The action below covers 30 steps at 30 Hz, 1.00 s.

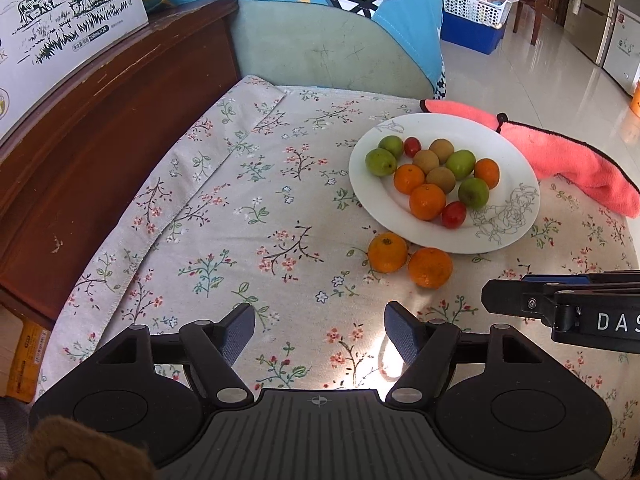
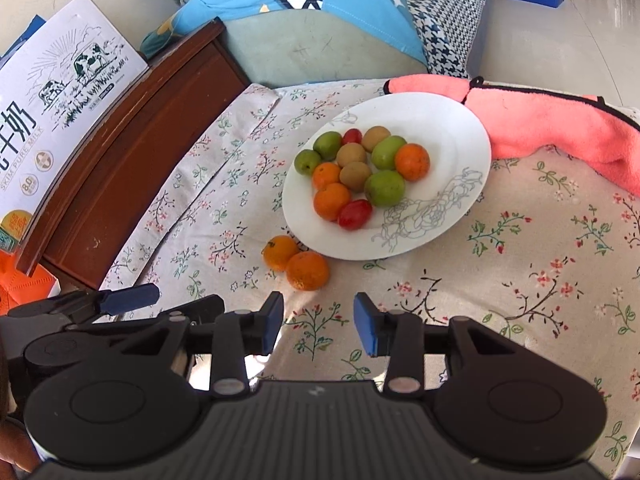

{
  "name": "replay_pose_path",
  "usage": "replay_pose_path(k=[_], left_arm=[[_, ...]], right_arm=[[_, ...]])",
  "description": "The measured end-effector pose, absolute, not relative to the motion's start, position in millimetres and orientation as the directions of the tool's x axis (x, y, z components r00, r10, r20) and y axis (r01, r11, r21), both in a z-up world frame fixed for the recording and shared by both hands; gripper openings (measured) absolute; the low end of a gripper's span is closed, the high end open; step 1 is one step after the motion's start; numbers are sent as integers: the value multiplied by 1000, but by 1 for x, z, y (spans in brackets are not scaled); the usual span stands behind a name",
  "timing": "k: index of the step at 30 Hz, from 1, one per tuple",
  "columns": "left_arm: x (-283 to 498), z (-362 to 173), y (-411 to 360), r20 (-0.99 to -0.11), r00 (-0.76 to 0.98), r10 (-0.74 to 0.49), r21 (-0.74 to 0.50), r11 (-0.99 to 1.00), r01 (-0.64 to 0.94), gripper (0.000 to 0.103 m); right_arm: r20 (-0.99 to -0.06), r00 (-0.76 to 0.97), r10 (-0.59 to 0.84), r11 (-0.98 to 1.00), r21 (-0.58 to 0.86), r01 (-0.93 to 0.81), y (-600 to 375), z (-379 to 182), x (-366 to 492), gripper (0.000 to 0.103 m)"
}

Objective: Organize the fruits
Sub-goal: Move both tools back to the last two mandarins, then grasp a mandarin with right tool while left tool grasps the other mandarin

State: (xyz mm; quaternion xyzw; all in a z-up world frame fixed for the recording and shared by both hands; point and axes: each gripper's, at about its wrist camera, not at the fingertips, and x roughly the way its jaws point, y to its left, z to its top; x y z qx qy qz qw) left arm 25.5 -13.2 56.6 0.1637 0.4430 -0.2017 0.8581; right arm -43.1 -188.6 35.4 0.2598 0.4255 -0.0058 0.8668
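A white plate [image 1: 508,168] [image 2: 452,136] on the floral cloth holds several fruits: green ones, brown ones, oranges and two red tomatoes. Two oranges lie on the cloth just in front of the plate, one [image 1: 387,252] [image 2: 279,253] left of the other [image 1: 430,267] [image 2: 307,270]. My left gripper [image 1: 320,330] is open and empty, low over the cloth, short of the two oranges. My right gripper [image 2: 318,322] is open and empty, just behind the nearer orange. It shows side-on at the right edge of the left wrist view [image 1: 560,304].
A pink cloth [image 1: 568,156] [image 2: 560,120] lies against the plate's far right side. A wooden cabinet [image 1: 100,128] with a milk carton box [image 1: 60,24] stands at the left. A green cushion [image 1: 320,52] and blue fabric lie behind the table.
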Motion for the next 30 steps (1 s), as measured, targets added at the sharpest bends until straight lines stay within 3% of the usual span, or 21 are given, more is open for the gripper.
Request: replay_pose_path(k=[10,28,30], left_arm=[[35,46,17,-845,515,-147,114,890,441,72],[56,38,29,-866,471,-171,16,930,368,72],[58,36,27,-868,463,-181,0,931,364,72]], right_arm=[[-769,613,182,901,380,210,-169,21,-32,41],[-774,629,76,916,303,263,-153,1,5,41],[-772,632,70,919,297,261,-152,1,6,36]])
